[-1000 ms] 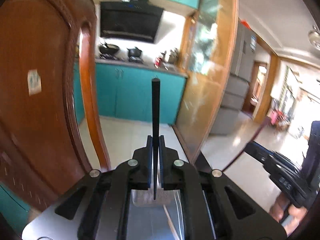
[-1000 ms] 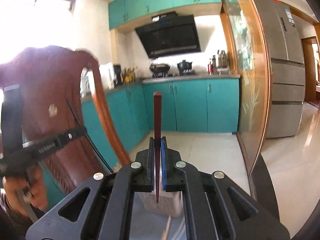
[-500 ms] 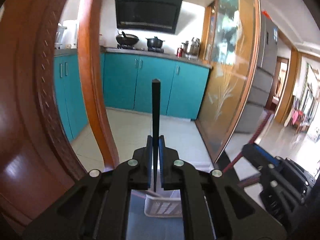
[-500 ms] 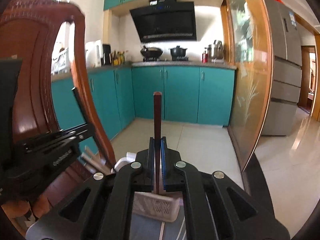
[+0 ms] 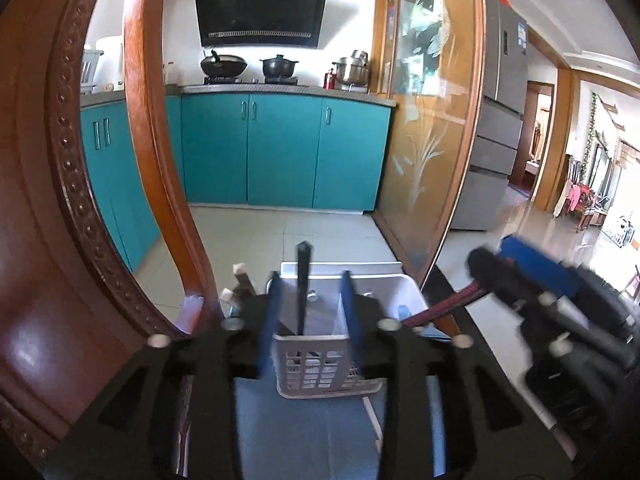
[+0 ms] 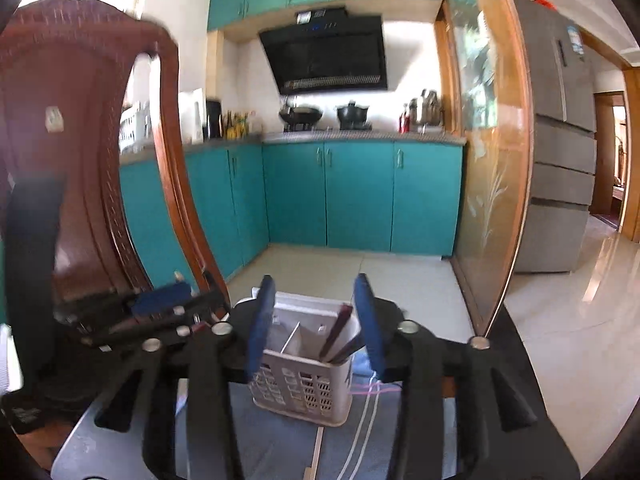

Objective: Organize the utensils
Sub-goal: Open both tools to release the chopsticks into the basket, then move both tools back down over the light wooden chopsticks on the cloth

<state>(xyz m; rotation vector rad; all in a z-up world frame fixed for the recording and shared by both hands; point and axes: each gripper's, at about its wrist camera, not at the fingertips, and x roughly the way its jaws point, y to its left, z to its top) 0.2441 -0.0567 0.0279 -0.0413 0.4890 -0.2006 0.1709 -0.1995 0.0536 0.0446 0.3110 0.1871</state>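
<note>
**Black and red chopsticks let go over the white caddy**

Plastic and slotted, the white utensil caddy [image 5: 326, 364] stands on a blue-grey cloth [image 5: 304, 432] near the far edge of the table, just beside the carved wooden chair back [image 5: 48, 240]. Both grippers hang over it. The left gripper [image 5: 308, 312] has its jaws opening; the black chopstick [image 5: 302, 288] stands upright between the blue pads but they no longer press on it, and its lower end is down inside a caddy compartment. The right gripper [image 6: 316, 320] is opening as well, with nothing clamped: the red-brown chopstick [image 6: 338, 334] leans in the right-hand compartment beside another dark stick, clear of both pads.

Risks from here, as a judgement: the black chopstick is only just free and stands close to the left pad, so a sideways pull-away could catch it and tip it out, or nudge the light caddy toward the table's far edge. The two grippers sit very close, the right one showing at the right edge of the left view, so a careless lift could knock them together. Loose sticks [image 6: 362, 420] lying on the cloth in front of the caddy could be swept by a low retreat.

Against the frames from a second ago: then each gripper was shut tight on its chopstick, held high with mostly kitchen in view. Now both have come down over the caddy and released
</note>
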